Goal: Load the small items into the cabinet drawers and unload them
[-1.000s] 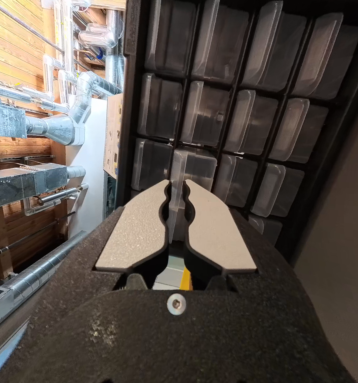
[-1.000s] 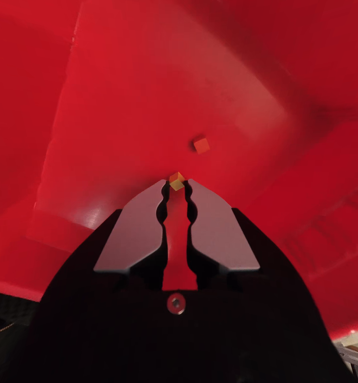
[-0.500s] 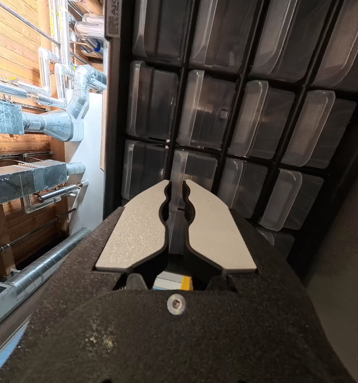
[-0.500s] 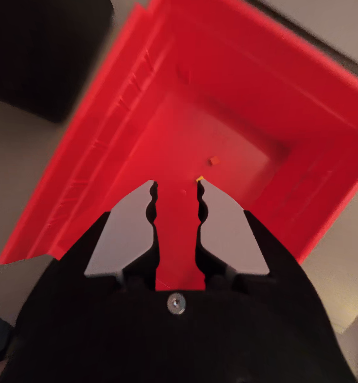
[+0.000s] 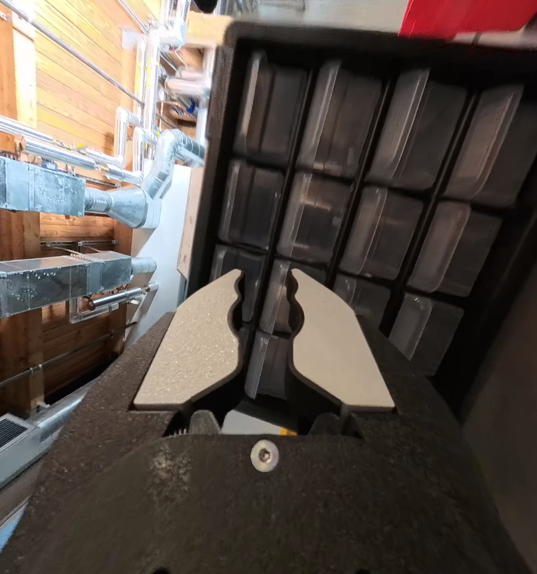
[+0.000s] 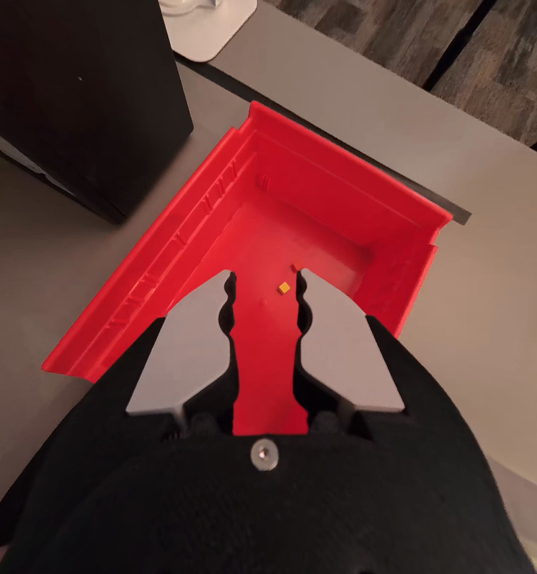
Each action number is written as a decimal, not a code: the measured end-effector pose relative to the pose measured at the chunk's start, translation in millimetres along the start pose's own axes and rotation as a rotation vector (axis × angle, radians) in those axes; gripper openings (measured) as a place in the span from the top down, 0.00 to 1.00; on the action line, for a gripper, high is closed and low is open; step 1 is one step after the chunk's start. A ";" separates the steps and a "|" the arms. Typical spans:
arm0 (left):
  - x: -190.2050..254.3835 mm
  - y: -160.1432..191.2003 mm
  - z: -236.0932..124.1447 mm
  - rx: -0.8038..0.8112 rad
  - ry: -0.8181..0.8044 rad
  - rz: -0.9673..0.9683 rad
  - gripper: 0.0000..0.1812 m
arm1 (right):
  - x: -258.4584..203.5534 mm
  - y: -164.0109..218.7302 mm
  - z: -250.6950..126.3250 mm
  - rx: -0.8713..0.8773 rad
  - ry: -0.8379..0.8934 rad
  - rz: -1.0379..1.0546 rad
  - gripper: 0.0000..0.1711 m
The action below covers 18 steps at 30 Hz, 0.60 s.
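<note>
In the left wrist view the black cabinet (image 5: pixel 217 130) with several clear drawers fills the frame. My left gripper (image 5: pixel 266 275) is open, its fingers on either side of the front lip of one clear drawer (image 5: pixel 276 298) without pinching it. In the right wrist view my right gripper (image 6: pixel 265 273) is open and empty, held above the red bin (image 6: pixel 338 192). A small yellow cube (image 6: pixel 283 287) and a small orange-red cube (image 6: pixel 297 266) lie on the bin's floor. The yellow one shows between my fingers.
The red bin stands on a grey table (image 6: pixel 463 326) next to the cabinet's black side (image 6: pixel 74 93). A white pad (image 6: pixel 205 28) lies at the table's far edge. A corner of the red bin (image 5: pixel 478 15) shows past the cabinet. Metal ducts (image 5: pixel 43 192) run on the left. One gripper's finger ends stand about 35 cm off the other's. The right gripper is farther from the black cabinet (image 5: pixel 217 130), some 25 cm, than the left, some 9 cm. The small yellow cube (image 6: pixel 283 287) sits 15 cm or so from the ends of my right fingers.
My left gripper has opened and let go of the drawer lip. My right gripper opened, dropped the yellow cube into the red bin and rose well above it.
</note>
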<state>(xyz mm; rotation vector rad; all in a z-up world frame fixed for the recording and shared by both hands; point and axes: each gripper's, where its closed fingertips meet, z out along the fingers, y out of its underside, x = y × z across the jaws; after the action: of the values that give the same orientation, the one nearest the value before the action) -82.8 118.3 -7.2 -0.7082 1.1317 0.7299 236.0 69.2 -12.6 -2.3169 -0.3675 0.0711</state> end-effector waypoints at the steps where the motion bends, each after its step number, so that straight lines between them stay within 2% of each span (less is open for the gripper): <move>1: 0.7 -7.3 -1.8 0.014 0.003 -0.004 0.87 | 0.1 -2.1 -1.0 0.014 -0.005 -0.002 0.78; 5: 10.2 -19.8 6.0 0.017 0.016 0.036 0.87 | 5.2 -5.1 0.8 0.029 0.006 -0.004 0.78; 11: 21.7 -14.0 26.6 -0.013 0.001 0.125 0.87 | 11.2 3.0 7.2 0.007 0.004 0.013 0.78; 18: 20.1 -12.3 38.6 -0.011 -0.023 0.138 0.90 | 14.0 4.3 9.7 0.010 -0.008 0.023 0.78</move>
<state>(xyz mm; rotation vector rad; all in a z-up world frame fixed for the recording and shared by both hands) -47.2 145.3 -14.6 -0.6331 1.1643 0.8596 248.8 77.1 -21.6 -2.3118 -0.3442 0.0926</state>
